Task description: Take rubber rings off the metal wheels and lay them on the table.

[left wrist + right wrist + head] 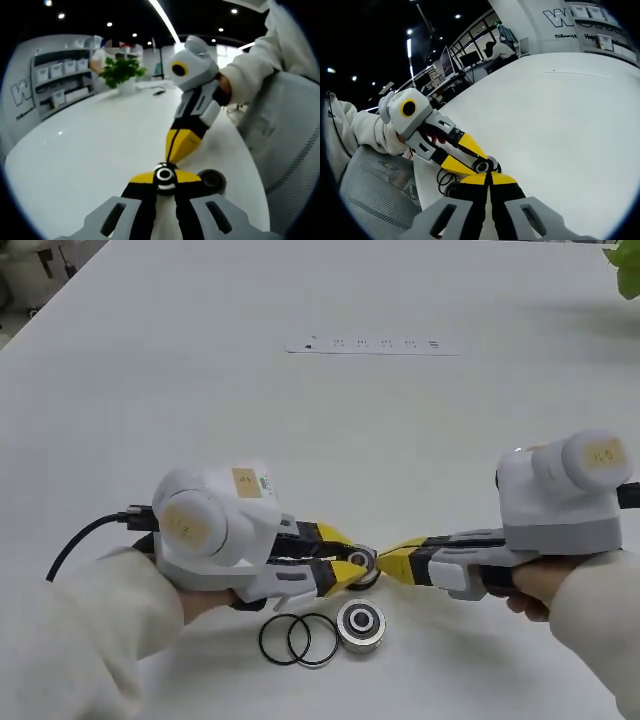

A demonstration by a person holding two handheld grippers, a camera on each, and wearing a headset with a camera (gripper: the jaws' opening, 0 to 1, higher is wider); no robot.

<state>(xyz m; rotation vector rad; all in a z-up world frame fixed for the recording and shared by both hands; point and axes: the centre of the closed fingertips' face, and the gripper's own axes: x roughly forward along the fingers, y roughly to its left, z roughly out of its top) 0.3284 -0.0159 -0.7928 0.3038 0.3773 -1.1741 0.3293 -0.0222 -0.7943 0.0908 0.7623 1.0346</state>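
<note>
Between the left gripper's (pixel 345 562) yellow fingers (pixel 142 178) sits a wheel (pixel 165 174), pinched from both sides and held just above the table (pixel 420 440). Its round face, a pale ring around a dark hub, is turned up and back toward that gripper, so its axle line runs roughly upright, tilted a little. The right gripper (pixel 489 179) meets it tip to tip. Its fingers are pressed together at the wheel's far rim; whether they have rubber between them cannot be told. Both grippers lie nearly level, their long axes forming one line from left to right across the table.

Just nearer the person, a second wheel (pixel 360 625) lies flat on the table, bore upward. Two black rings (pixel 298 639) lie flat just to its left, overlapping each other.

The table is white and smooth. A white power strip (pixel 375 345) lies well apart on its far side, running left to right. A green plant (pixel 120 72) stands at a far corner. Past it are shelves (pixel 60 85) of white bins, dark ceilings with spotlights, and a grey mesh chair (pixel 375 190) beside the person's pale sleeves (pixel 70 630).
</note>
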